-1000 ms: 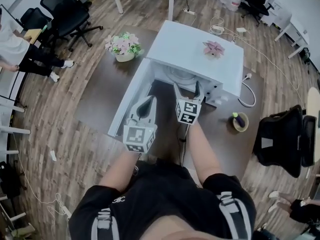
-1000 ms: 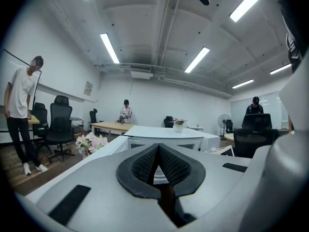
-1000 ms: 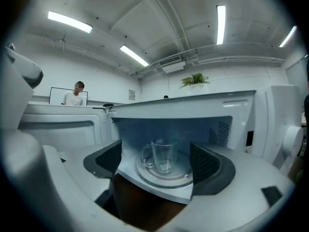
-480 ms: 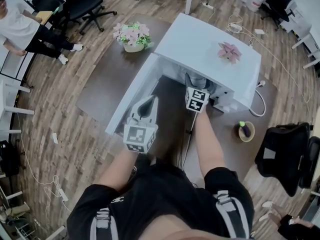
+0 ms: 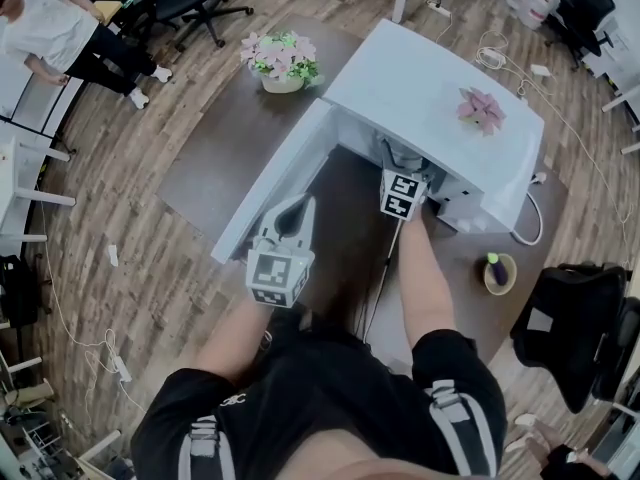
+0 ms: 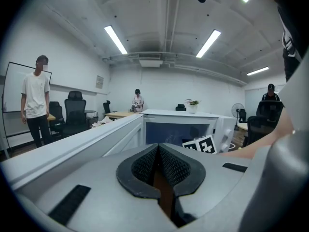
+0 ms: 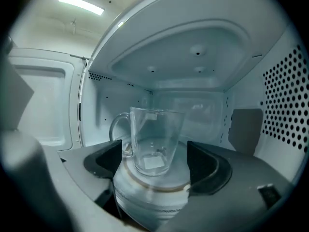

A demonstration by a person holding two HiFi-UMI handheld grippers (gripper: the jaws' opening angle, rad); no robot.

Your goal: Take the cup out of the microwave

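A clear glass cup (image 7: pixel 153 138) with its handle to the left stands upright on the round turntable (image 7: pixel 154 190) inside the white microwave (image 5: pixel 425 88). My right gripper (image 7: pixel 155 164) is open, one jaw on each side of the cup's base, not pressing on the glass. In the head view the right gripper (image 5: pixel 398 164) reaches into the cavity, and the cup is hidden there. The microwave door (image 5: pixel 270 188) hangs open to the left. My left gripper (image 5: pixel 292 212) is shut and empty, held in front of the door; the left gripper (image 6: pixel 159 167) looks toward the microwave (image 6: pixel 176 128).
A pot of flowers (image 5: pixel 283 60) sits on the dark table (image 5: pixel 225 158) left of the microwave. A pink paper flower (image 5: pixel 481 109) lies on top of it. A small bowl (image 5: pixel 499 272) and a cable (image 5: pixel 530 230) are to the right. Office chairs and a person (image 5: pixel 45 30) are around.
My right gripper has gone forward from the microwave's opening into the cavity, its jaws now beside the cup. The left gripper has stayed in place, shut.
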